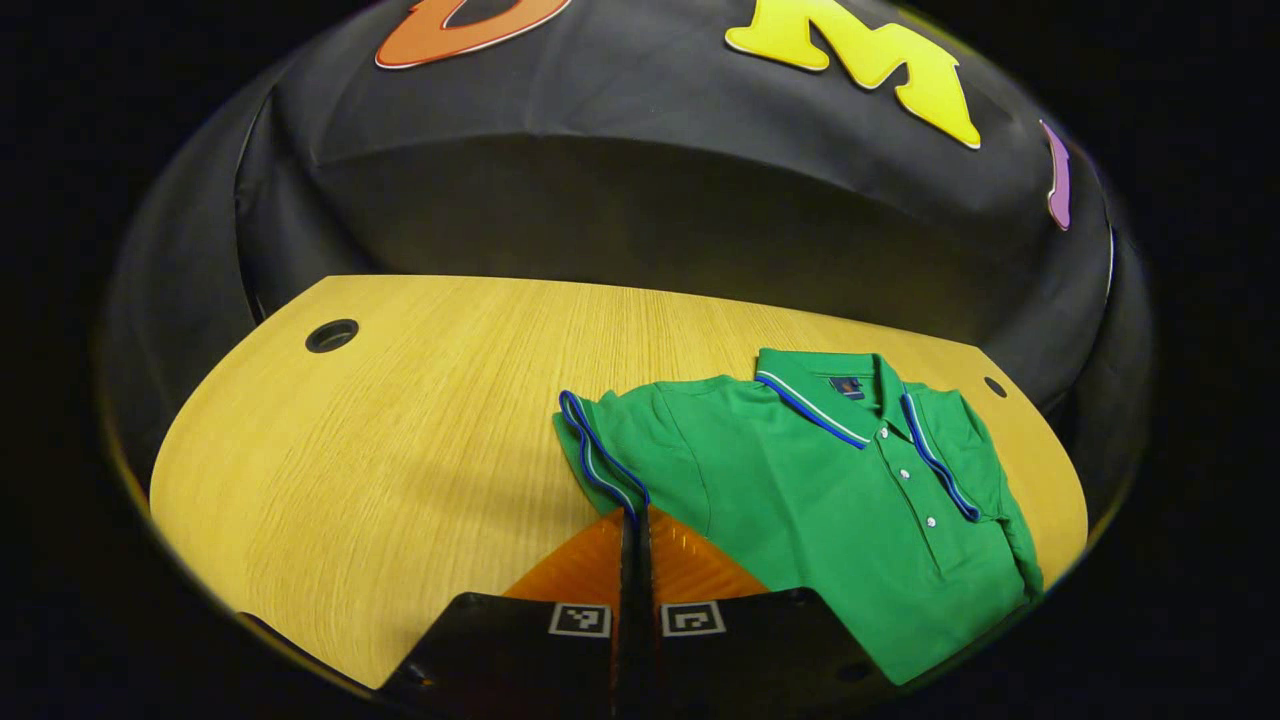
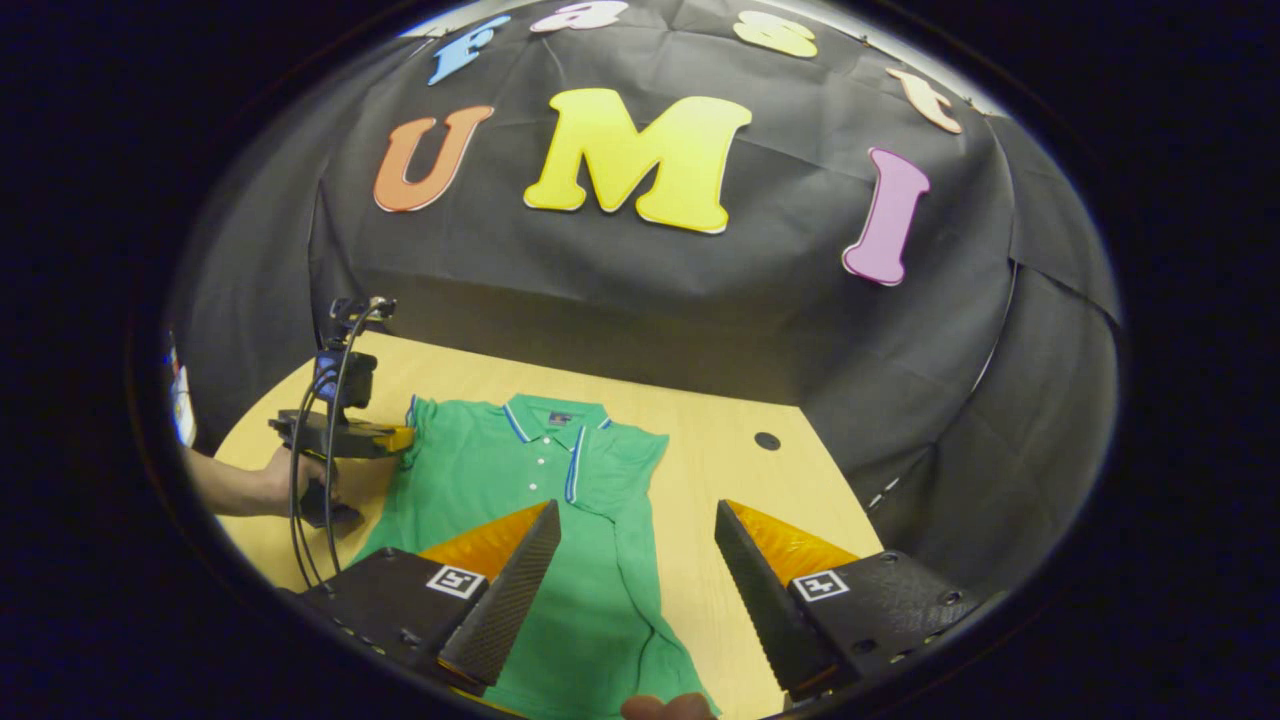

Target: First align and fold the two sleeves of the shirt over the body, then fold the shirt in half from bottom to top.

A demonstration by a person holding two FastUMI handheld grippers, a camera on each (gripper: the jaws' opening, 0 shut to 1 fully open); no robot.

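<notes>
A green polo shirt [image 1: 800, 480] with blue-and-white trim lies face up on the wooden table [image 1: 400, 450], collar toward the wall. One sleeve [image 2: 600, 460] lies folded over the chest, its striped cuff beside the buttons. The other sleeve [image 1: 610, 440] sticks out at the shirt's side. My left gripper [image 1: 634, 515] is shut with its tips on the end of that sleeve's cuff; it shows too in the right gripper view [image 2: 400, 438], held by a hand [image 2: 285, 485]. My right gripper [image 2: 635, 515] hangs open above the lower shirt [image 2: 590, 610], nothing between its fingers.
The table has round cable holes [image 1: 332, 335] [image 2: 767, 440] near its far corners. Black cloth walls stand close behind and to the sides. Bare wood [image 2: 720, 480] stretches beside the shirt. A fingertip [image 2: 665, 708] shows at the bottom of the right gripper view.
</notes>
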